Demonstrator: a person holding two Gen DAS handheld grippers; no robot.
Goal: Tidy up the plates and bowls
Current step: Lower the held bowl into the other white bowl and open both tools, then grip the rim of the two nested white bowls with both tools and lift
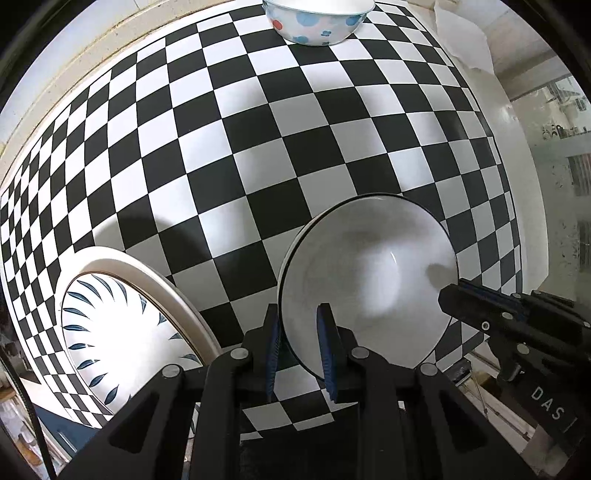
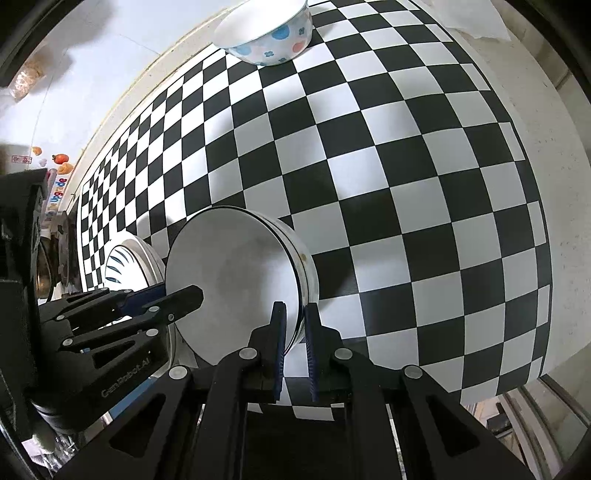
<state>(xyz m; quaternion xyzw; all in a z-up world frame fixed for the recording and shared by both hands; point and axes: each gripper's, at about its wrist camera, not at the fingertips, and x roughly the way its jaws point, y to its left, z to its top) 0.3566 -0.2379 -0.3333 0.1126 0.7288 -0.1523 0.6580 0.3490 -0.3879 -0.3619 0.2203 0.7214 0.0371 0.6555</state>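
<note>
A plain white bowl [image 1: 369, 273] with a thin dark rim is held between both grippers above the checkered table; it also shows in the right wrist view [image 2: 236, 273]. My left gripper [image 1: 301, 328] is shut on its left rim. My right gripper [image 2: 295, 325] is shut on its right rim and shows in the left wrist view [image 1: 448, 295]. A white plate with blue leaf marks [image 1: 122, 325] lies to the left of the bowl, partly hidden in the right wrist view [image 2: 125, 266]. A white bowl with blue and red spots [image 1: 317, 22] stands at the far edge.
The black-and-white checkered cloth [image 1: 258, 147] covers the table, with its right edge [image 2: 546, 258] near a white wall. A white sheet [image 1: 465, 40] lies at the far right corner. Colourful items [image 2: 59, 162] sit beyond the table's left side.
</note>
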